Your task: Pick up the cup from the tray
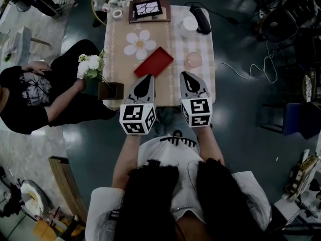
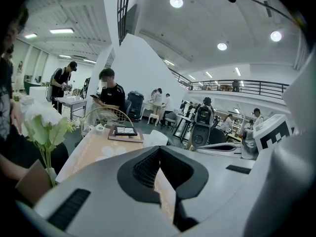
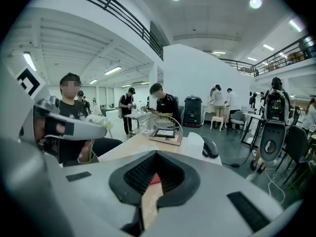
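Head view: the left gripper [image 1: 148, 78] and right gripper [image 1: 184, 75] are held side by side over the near edge of the table [image 1: 120, 54]. Each is drawn to a closed point, with nothing gripped. The cup [image 1: 193, 60] is seen on the checked cloth, near the right of the red tray [image 1: 153, 62] but not on it.

Left gripper view: the jaws are pressed together, empty.

Right gripper view: the jaws are likewise closed, and a sliver of tray is glimpsed beyond them.

White flowers [image 1: 89, 64] in brown box [image 1: 111, 90] at table [image 1: 173, 39] left edge; tape roll [image 1: 117, 13] at far left corner.
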`<state>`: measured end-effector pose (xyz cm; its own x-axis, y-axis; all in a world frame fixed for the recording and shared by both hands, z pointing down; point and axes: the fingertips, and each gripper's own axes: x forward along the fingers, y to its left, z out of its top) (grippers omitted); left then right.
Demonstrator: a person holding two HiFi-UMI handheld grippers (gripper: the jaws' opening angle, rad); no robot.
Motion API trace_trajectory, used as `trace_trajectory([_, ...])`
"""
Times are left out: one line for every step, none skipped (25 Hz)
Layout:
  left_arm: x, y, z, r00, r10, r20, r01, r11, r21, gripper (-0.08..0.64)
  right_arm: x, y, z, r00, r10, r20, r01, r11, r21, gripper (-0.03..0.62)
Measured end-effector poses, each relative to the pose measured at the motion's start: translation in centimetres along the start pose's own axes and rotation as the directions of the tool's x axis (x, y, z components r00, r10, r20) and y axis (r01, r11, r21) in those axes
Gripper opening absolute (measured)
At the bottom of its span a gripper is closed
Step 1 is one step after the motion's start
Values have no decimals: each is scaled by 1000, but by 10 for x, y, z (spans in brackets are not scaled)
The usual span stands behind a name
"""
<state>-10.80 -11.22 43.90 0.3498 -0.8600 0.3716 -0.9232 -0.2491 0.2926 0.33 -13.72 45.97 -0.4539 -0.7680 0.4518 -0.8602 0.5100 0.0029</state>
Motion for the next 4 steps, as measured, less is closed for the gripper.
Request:
trace_trajectory([1, 0, -1, 1000, -1, -2, 1, 1000, 0, 8, 0, 0, 0, 1000, -1, 2, 1, 1000, 1, 8])
trace_trajectory([2, -1, -2, 1000, -3, -5, 3, 1000, 0, 8, 1, -1, 0, 1000, -1, 3, 1, 1000, 1, 8])
trace_trajectory([3, -2, -3, 1000, -4, -9, 4, 1000, 1, 8, 1, -1, -1, 1000, -2, 4, 2, 1000, 0, 8])
trace_trajectory([4, -3, -5, 1000, -6, -13, 6, 1000, 2, 8, 2, -2, -1, 1000, -3, 5, 3, 1000, -1, 8])
